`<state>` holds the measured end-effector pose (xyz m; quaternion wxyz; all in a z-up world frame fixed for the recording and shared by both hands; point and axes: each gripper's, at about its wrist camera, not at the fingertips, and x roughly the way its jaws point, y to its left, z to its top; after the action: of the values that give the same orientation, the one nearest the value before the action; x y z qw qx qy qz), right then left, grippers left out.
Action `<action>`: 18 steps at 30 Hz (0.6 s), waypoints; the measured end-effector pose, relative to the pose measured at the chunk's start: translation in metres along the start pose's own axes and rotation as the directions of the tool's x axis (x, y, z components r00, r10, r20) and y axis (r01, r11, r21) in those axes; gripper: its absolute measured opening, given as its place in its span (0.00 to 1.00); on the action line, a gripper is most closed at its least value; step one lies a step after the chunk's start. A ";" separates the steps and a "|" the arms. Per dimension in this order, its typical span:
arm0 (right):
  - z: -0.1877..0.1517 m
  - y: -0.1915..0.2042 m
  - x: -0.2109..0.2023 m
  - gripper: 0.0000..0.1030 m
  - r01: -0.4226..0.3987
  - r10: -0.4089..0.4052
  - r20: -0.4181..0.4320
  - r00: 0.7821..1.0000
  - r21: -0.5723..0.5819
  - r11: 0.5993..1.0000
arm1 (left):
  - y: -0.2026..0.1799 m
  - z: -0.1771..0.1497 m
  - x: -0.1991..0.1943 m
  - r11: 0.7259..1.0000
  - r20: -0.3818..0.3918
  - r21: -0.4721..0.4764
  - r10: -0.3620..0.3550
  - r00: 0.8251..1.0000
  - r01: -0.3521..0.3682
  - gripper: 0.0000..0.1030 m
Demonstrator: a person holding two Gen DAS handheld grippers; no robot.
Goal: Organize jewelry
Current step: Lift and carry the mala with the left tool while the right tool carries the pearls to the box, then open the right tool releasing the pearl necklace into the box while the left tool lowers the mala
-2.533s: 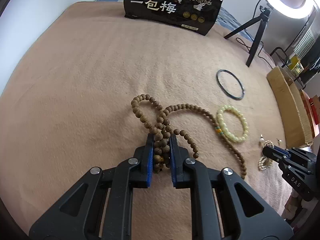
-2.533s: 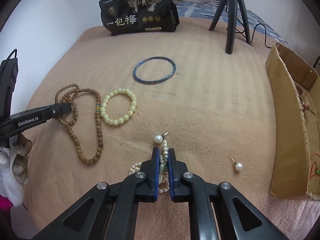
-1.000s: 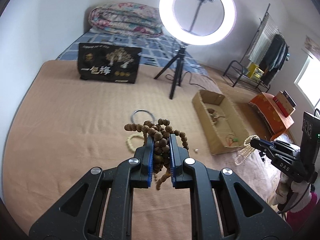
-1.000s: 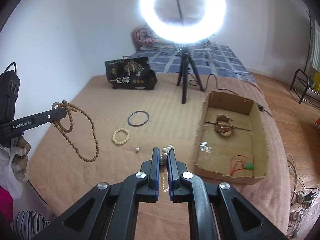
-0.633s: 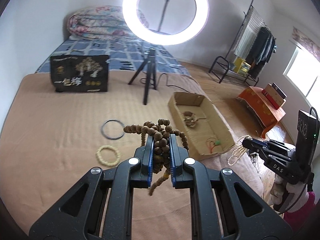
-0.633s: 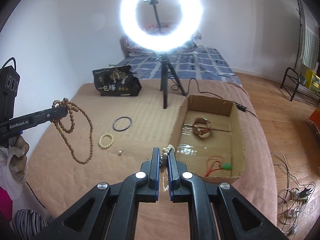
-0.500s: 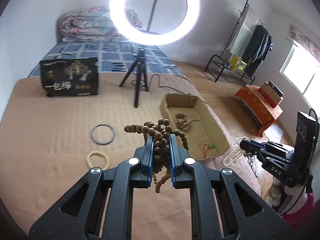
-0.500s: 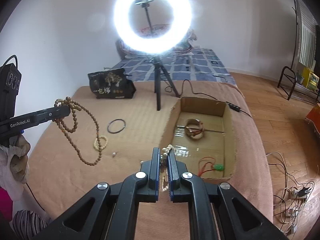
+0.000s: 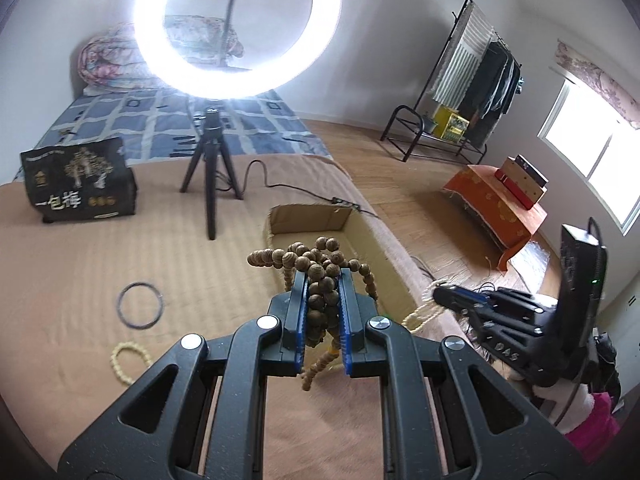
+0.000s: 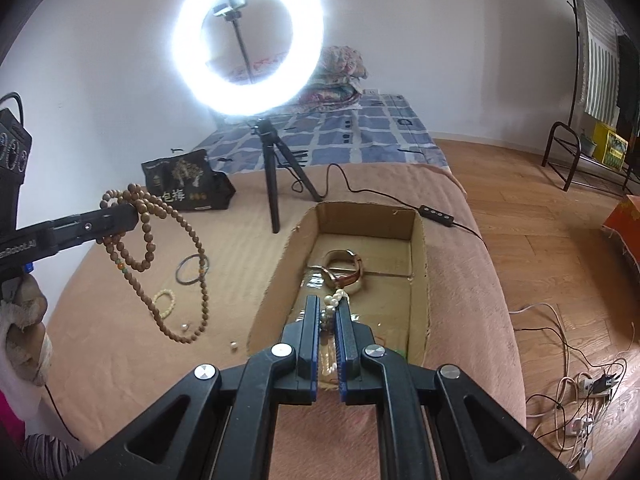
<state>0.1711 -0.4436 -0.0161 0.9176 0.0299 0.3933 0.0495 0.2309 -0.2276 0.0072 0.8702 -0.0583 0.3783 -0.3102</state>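
A long string of round brown wooden beads point(image 9: 320, 276) bunches between the blue pads of the left gripper point(image 9: 323, 312), whose jaws are clamped on it, loops dangling in the air left of the open brown cardboard box point(image 10: 418, 280). The right gripper point(image 10: 328, 332) pinches a strand of small glossy cream pearls point(image 10: 334, 306) above the box's near end. A thin dark bangle point(image 9: 140, 305) and a pale bead bracelet point(image 9: 127, 360) lie on the ribbed tan blanket point(image 9: 60, 280), left of the box.
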 end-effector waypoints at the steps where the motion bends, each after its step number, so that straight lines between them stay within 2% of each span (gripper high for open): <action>1: 0.001 -0.003 0.003 0.04 0.001 -0.001 -0.005 1.000 0.002 1.000 | -0.002 0.001 0.003 1.000 0.001 0.000 -0.002 1.000 0.002 0.11; 18: 0.019 -0.042 0.052 0.04 0.021 -0.018 -0.045 0.999 0.064 0.998 | -0.017 0.013 0.064 0.999 -0.040 -0.023 -0.043 0.998 0.042 0.11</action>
<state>0.2236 -0.4799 -0.0442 0.9077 0.0545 0.4151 0.0284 0.2649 -0.2805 -0.0183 0.8548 -0.0696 0.3980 -0.3256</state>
